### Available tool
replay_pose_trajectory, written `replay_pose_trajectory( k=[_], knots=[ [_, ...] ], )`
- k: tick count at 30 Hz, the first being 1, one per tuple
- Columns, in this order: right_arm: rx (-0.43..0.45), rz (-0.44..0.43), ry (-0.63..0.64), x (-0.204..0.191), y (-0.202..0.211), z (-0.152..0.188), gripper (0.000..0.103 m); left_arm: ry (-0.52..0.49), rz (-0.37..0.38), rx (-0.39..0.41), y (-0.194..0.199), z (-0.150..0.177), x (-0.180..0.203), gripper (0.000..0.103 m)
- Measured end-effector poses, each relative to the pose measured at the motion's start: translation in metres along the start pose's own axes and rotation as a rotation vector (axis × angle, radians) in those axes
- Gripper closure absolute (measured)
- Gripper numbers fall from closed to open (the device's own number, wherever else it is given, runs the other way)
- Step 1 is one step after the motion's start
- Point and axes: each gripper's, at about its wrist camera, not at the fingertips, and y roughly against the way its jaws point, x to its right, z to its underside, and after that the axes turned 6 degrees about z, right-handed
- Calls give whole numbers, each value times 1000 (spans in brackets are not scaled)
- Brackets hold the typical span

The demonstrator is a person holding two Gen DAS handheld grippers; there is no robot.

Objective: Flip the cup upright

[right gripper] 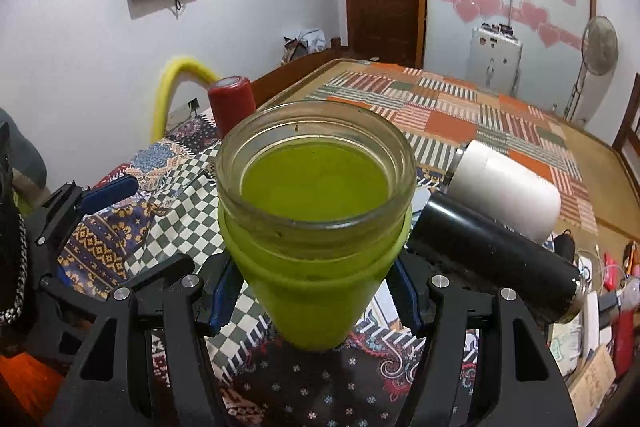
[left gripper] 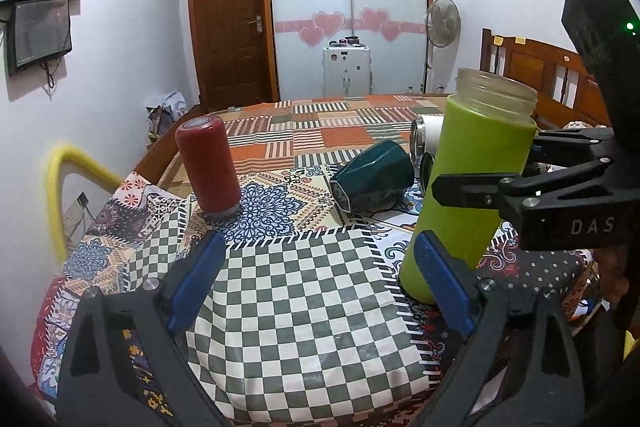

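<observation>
right hand-held gripper pinching upright green cup | left hand-held gripper spread

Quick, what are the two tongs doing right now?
Left tongs: open, holding nothing.
Right tongs: shut on the green cup, which stands upright.

We see the green cup standing upright on the patterned bedspread, its clear rim up and open toward us. Our right gripper has a blue-padded finger on each side of the cup, pressed to its lower body. Just right of it lie a black bottle and a white bottle, both on their sides and touching. Behind the cup a red cup stands mouth down. The left gripper shows at the left edge.
</observation>
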Motion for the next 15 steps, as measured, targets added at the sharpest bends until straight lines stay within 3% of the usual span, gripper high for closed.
replay_pose_trajectory(
  k=[8, 11, 15],
  knots=[
    [36, 3, 7, -4, 2, 1, 40, 11, -11, 12, 6, -1, -2, 7],
    [84, 14, 4, -4, 18, 5, 32, 19, -11, 32, 16, -3, -1, 7],
    [158, 35, -13, -5, 52, 11, 30, 41, -1, 77, 38, -9, 2, 7]
  ],
)
